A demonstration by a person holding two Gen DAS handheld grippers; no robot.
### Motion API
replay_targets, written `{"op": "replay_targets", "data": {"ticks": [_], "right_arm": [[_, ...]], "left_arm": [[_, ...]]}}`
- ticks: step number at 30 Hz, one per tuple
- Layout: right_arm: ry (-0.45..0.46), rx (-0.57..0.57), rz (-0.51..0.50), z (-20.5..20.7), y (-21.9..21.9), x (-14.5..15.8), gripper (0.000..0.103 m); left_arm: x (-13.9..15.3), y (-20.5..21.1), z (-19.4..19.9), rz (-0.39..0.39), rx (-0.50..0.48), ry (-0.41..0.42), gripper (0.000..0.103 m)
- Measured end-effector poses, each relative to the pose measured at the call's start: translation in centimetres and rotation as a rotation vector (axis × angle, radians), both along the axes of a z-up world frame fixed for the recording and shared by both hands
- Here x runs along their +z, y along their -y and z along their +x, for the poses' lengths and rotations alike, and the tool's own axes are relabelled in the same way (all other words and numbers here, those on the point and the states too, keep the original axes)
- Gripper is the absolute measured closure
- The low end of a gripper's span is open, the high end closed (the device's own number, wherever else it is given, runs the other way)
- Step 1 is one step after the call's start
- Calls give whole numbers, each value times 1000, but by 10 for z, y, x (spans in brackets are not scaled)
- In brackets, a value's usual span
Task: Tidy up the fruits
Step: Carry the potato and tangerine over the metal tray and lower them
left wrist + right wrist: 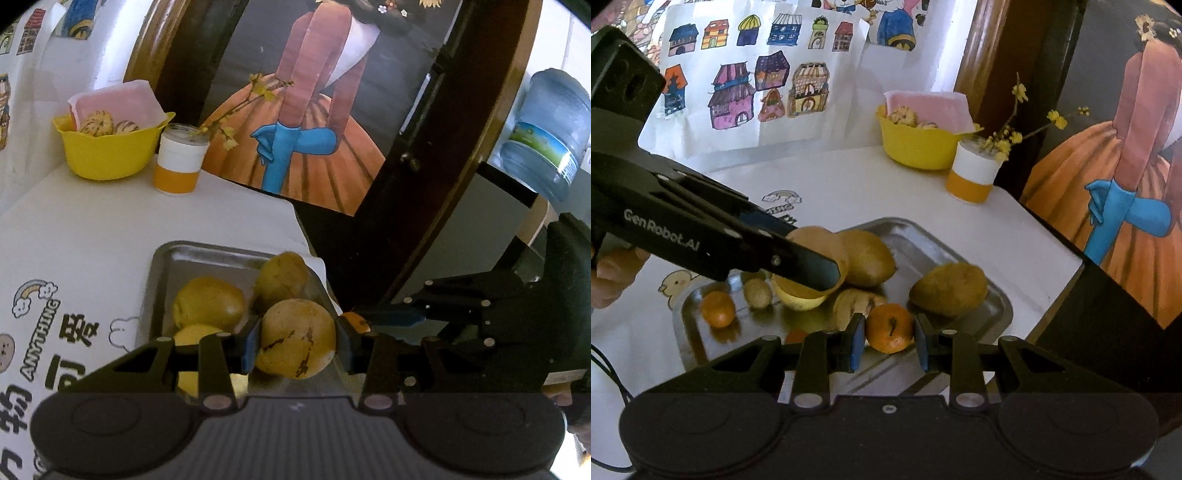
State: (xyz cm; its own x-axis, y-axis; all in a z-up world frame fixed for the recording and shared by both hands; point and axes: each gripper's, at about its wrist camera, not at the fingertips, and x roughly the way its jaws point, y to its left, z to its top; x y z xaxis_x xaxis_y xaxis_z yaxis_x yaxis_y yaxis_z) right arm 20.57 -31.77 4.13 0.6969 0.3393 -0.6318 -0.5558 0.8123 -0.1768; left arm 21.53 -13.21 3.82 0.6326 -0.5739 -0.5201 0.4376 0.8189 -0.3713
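Now my left gripper (298,341) clamps a round yellow fruit (295,338) over the tray (960,251); my right gripper (889,341) brackets an orange (889,326), pads not clearly touching. Crowded together, my grippers may collide, or the smooth fruit may slip and roll off.

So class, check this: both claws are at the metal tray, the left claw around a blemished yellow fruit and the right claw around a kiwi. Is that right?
Not quite. The right claw brackets a small orange, not a kiwi, as the right wrist view shows. The left claw is around the blemished yellow fruit at the metal tray.
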Motion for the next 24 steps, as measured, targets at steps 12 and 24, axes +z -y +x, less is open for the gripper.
{"op": "replay_targets", "data": {"ticks": [12, 24], "right_arm": [[-13, -6, 2, -27, -2, -11, 73], [1, -70, 38, -34, -2, -19, 73]], "left_arm": [[-13, -6, -31, 32, -3, -25, 57], [-21, -5, -48, 89, 8, -5, 57]]}}
